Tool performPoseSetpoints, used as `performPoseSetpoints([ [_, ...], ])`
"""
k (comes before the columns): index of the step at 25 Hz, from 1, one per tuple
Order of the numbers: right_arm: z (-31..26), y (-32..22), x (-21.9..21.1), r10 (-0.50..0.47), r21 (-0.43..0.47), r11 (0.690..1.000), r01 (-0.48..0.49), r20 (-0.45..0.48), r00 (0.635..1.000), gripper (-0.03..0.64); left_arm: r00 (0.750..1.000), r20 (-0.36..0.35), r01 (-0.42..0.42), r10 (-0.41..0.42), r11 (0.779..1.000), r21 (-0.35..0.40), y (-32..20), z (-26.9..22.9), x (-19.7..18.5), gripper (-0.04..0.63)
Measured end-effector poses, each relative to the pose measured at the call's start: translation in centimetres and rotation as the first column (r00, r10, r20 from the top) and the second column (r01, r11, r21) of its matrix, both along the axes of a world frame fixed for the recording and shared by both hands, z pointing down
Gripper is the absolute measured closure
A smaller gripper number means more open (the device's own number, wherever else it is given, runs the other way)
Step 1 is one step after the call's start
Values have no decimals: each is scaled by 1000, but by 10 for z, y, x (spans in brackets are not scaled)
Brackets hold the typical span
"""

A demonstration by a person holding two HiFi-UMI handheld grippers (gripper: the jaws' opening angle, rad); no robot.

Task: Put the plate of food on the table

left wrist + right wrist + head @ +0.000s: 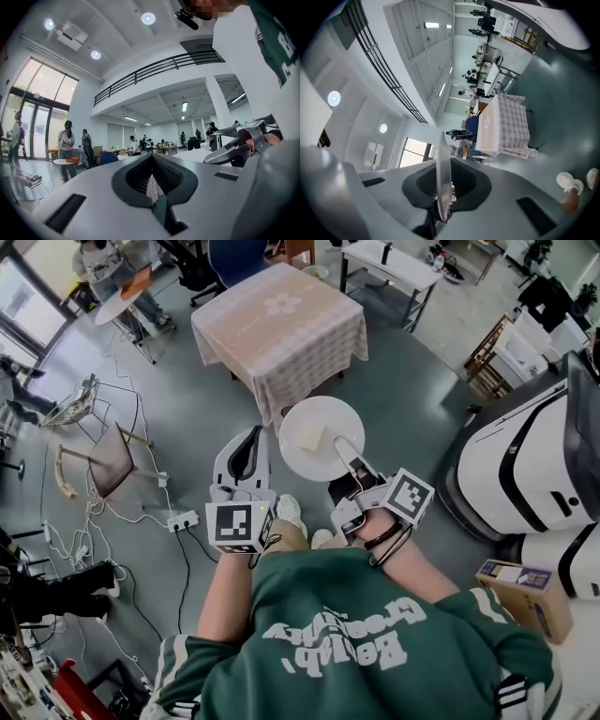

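Holding plate (330, 416) w/ food (311, 438) over floor (187, 418), well apart from table (281, 324); rim pinched in R gripper (349, 456), L gripper (247, 448) pressed together, empty. Keep plate level, approach slow, set down flat there before opening.

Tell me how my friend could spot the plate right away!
Find the square table draped in pink checks on the grey floor. Just short of it, the right gripper pinches a round white plate by its rim. It alone carries a pale yellow block of food.
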State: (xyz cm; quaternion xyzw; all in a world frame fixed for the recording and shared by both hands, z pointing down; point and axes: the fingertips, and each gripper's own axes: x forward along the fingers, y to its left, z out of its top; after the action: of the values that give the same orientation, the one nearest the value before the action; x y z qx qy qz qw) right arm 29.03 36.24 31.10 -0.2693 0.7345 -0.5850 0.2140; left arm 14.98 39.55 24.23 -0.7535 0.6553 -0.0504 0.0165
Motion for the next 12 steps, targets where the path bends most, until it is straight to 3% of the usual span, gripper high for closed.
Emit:
performPoseSetpoints([
  [12, 14, 1, -1, 4, 4, 1000, -4, 7, 1000, 586, 1000, 0, -29, 29, 999, 20, -11, 7, 4, 586],
])
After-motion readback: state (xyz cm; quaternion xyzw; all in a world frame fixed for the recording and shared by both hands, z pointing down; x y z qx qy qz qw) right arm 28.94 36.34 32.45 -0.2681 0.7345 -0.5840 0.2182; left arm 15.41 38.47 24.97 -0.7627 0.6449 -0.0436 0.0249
